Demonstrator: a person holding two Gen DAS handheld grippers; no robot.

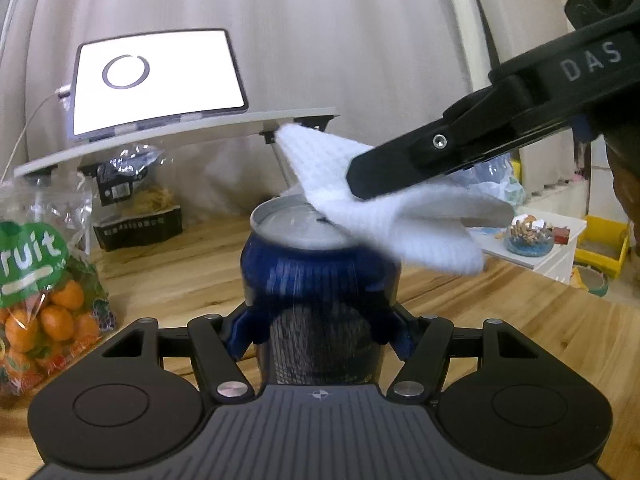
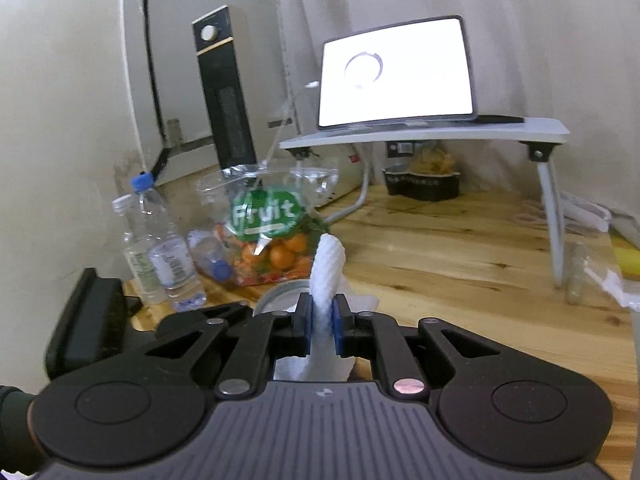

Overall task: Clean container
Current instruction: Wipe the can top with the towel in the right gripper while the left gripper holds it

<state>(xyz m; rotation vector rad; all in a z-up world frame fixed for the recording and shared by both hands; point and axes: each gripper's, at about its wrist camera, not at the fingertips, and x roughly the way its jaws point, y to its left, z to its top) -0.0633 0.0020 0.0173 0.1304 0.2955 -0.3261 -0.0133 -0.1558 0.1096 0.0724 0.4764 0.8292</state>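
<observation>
A dark blue drink can [image 1: 320,280] with a silver top stands upright on the wooden table. My left gripper [image 1: 320,312] is shut on the can, its blue pads on both sides of the body. My right gripper [image 1: 360,184] comes in from the upper right, shut on a white waffle cloth [image 1: 400,220] that lies on the can's top at its right rim. In the right wrist view my right gripper [image 2: 322,320] pinches the cloth [image 2: 328,268] between blue pads, and a bit of the can's rim [image 2: 280,294] shows below.
A bag of oranges [image 1: 44,300] marked "Fruit" lies left of the can, also in the right wrist view [image 2: 272,236]. Two water bottles [image 2: 160,248] stand beside it. A laptop [image 1: 156,80] sits on a small folding desk [image 2: 424,134]. A white side table with an ashtray [image 1: 528,236] is right.
</observation>
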